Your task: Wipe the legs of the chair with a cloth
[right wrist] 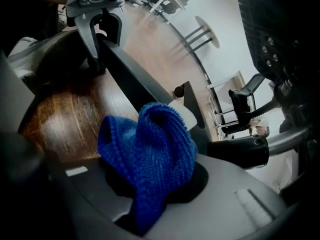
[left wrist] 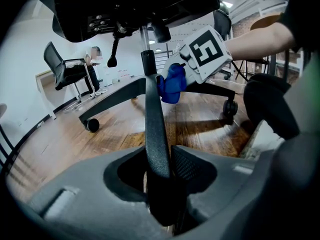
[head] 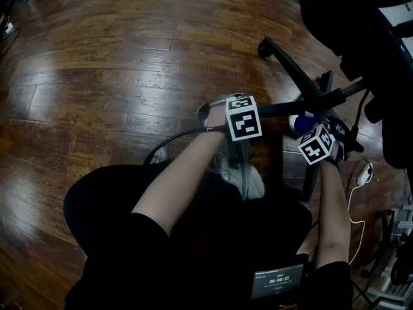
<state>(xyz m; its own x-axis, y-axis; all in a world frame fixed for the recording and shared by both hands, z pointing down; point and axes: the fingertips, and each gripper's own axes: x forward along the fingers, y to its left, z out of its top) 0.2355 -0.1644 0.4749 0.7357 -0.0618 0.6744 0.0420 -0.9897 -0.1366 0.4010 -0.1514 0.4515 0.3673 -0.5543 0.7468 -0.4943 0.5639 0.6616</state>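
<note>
Closest in the head view: the person's lap w/ a small screen (head: 277, 281) at the bottom edge and both forearms reaching fwd over it.

Then the left gripper (left wrist: 160, 171). It's clamped on a black chair leg (left wrist: 152, 114), jaws pinching it from both sides. The leg runs straight away from the cam up to the center column (left wrist: 147, 64).

Next, the right gripper (right wrist: 155, 186) has its jaws squeezed on a bunched-up blue cloth (right wrist: 150, 144) (fuzzy knit texture, pretty thick), w/ the cloth poking out past the tips. The cloth sits at the hub end of that same leg, just beside the column. Can't tell if it's actually touching the leg tbh.

Past that, the other legs fan out from the hub. One ends in a caster (left wrist: 91, 125) on the left, another has a wheel on the right. The seat underside (left wrist: 125, 9) hangs over everything w/ its levers.

Under it all is a glossy wood floor (head: 97, 76), w/ a white cable (head: 353, 205) lying off to the right.

Way in the bg there's another black chair (left wrist: 65, 69) by a white wall, and a person sitting next to it.
</note>
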